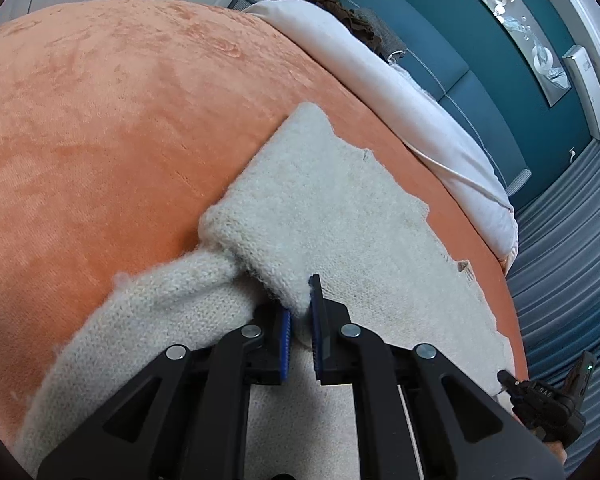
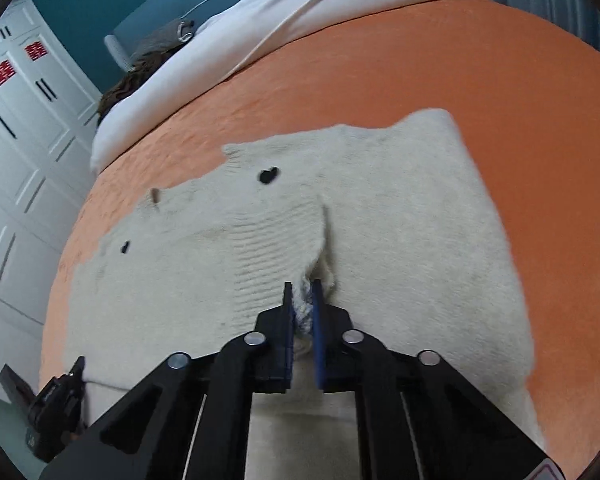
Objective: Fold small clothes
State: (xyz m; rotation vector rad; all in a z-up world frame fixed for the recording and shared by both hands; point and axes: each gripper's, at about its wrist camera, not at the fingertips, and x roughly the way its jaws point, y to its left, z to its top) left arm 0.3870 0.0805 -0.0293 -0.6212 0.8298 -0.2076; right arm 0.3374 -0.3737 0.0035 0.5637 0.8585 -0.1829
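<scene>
Both grippers pinch the cream knit sweater (image 2: 400, 216) lying flat on the orange bedspread (image 1: 100, 100): left gripper (image 1: 300, 312) on the folded-in sleeve, right gripper (image 2: 302, 304) on a bunched fold.

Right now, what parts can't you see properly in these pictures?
- Left view: the sweater's near hem is covered by the left claw and cut off by the bottom edge.
- Right view: the wool pinched in the right claw is mostly hidden by its fingers; the sweater's right edge is blurred.
- Both views: the dark thing behind the white pillow is half hidden and too small to name.
</scene>
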